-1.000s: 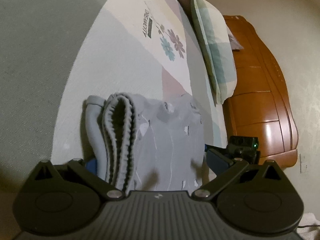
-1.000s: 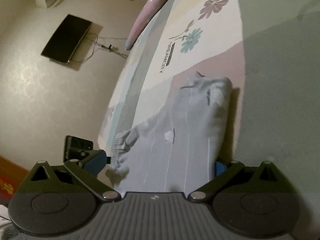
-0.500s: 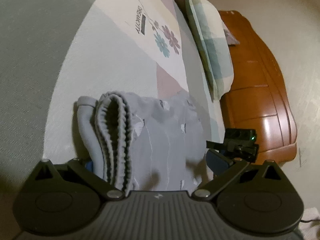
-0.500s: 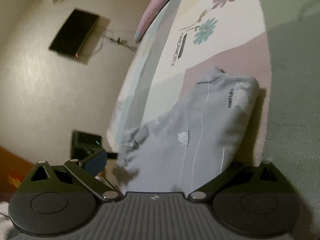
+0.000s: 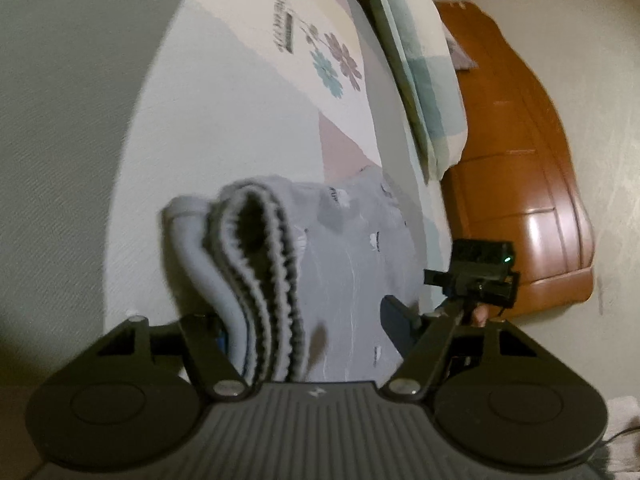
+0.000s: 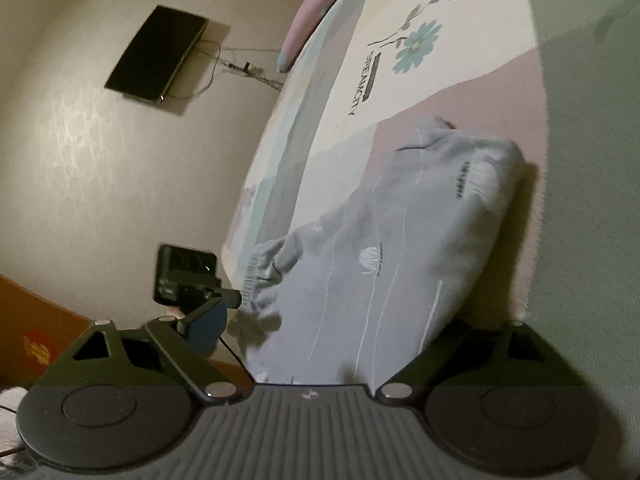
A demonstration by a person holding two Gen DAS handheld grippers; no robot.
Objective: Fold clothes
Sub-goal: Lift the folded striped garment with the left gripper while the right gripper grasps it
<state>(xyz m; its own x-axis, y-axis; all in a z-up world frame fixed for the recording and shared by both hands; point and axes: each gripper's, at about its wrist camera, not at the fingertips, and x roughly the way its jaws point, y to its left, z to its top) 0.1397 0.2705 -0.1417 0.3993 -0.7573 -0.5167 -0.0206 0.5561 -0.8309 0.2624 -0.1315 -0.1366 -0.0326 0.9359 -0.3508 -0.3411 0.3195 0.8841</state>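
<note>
The left gripper is spread wide around the folded grey garment; the right gripper likewise straddles it. It lies low in both frames, on the bed.

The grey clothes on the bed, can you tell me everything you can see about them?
The grey clothes are soft, thick knit fabric, folded into a bundle with thin white lines and small printed marks. A ribbed, stretchy edge curls up at one end. The bundle lies on the flowered bed sheet near the edge. It runs between the fingers of the left hand-held gripper and of the right hand-held gripper, both spread wide.
</note>
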